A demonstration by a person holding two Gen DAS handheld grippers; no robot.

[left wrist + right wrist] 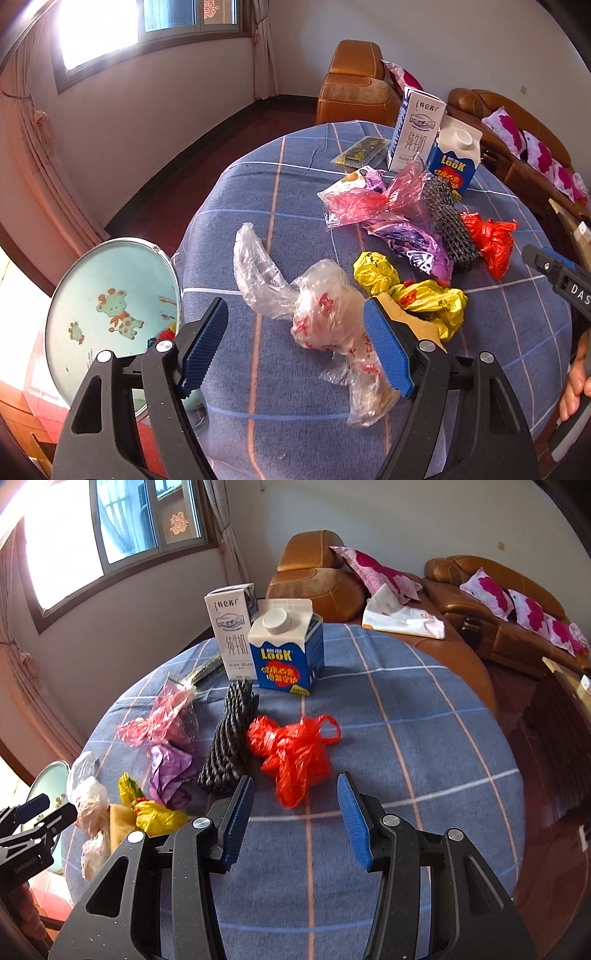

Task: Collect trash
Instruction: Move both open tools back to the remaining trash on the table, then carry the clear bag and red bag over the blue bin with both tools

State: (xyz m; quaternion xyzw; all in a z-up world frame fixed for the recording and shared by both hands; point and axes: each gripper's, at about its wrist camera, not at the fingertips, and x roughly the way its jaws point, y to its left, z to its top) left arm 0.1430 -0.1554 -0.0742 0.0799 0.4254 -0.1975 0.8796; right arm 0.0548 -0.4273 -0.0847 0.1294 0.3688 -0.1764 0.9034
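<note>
Crowding the red bag, black mesh, cartons behind

Crumpled clear bag, yellow wrapper, red bag scattered on tablecloth; two cartons upright.

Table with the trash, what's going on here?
A person holds a gripper in each hand over the table. The left gripper is open around a clear plastic bag; the right gripper is open just short of a red plastic bag. Nothing is picked up yet.
</note>
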